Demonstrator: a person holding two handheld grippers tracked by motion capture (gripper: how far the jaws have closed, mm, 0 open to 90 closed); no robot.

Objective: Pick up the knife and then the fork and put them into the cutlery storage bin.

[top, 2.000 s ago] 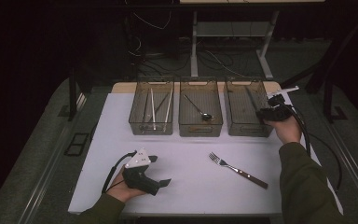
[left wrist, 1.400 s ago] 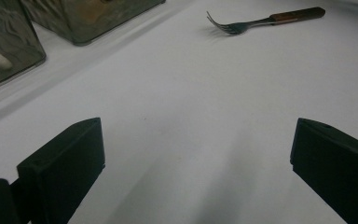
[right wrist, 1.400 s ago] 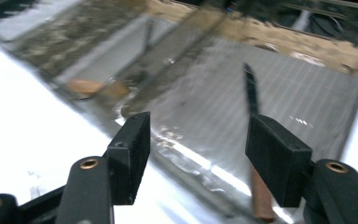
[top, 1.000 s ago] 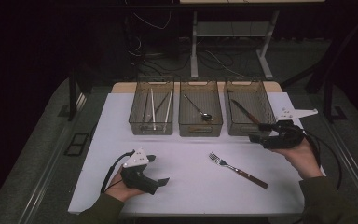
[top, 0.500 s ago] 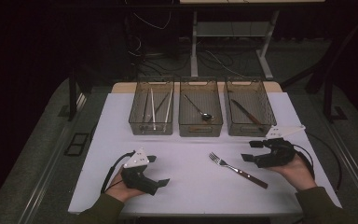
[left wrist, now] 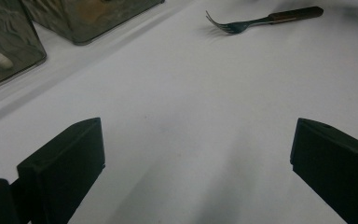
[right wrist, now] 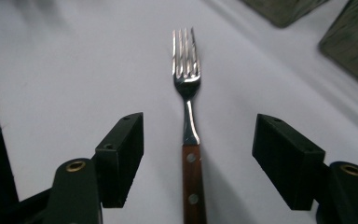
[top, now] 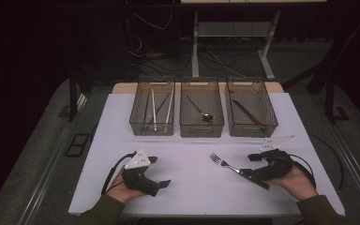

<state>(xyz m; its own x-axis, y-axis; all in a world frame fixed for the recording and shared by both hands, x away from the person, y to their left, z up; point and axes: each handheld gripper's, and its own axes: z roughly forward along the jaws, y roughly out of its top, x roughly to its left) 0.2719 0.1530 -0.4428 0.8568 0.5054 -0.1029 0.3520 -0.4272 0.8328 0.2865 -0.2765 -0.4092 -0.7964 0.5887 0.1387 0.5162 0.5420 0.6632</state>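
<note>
Right gripper view: steel-tined fork point(right wrist: 187, 84); riveted brown wooden handle

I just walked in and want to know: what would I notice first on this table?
Probably the fork with a wooden handle, lying on the white table between the open jaws of the right gripper. Behind it stand three see-through bins in a row. The left gripper rests open near the front edge.

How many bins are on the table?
3, in a row at the table's far edge: left bin with chopsticks, middle bin with a spoon, right bin with a knife.
</note>
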